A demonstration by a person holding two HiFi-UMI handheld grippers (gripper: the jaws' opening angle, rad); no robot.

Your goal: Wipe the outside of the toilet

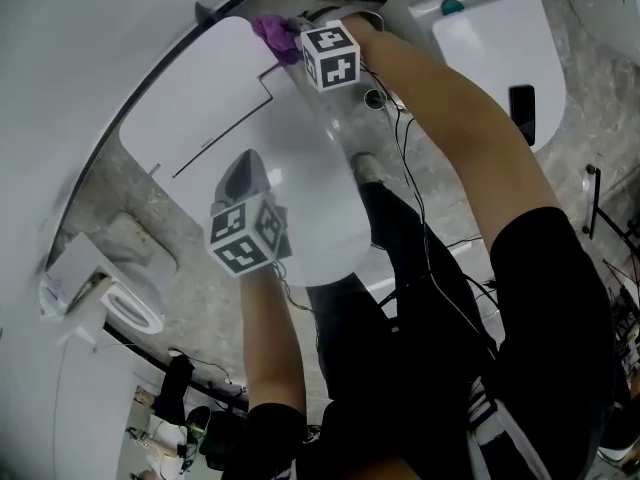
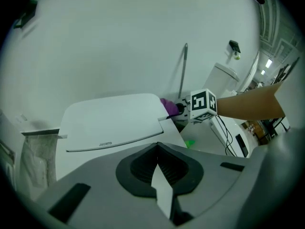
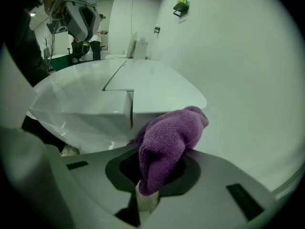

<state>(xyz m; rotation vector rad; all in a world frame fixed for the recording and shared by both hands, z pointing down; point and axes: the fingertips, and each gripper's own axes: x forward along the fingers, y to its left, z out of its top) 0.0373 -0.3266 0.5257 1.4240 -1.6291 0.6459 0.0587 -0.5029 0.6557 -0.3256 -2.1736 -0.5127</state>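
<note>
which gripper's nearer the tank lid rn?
Right. The right gripper holds the cloth at the tank lid's corner by the wall. The left gripper is further out, over the seat, clear of the lid.

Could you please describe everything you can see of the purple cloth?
The purple cloth is a small, bunched-up rag with a nubby weave like microfibre, and it looks soft. The right gripper is shut on its lower end, so the cloth rises out of the grip and flops forward in a rounded fold. It sits at the rear corner of the white toilet, close to the wall, and seems to be pressed against the toilet's edge.
</note>
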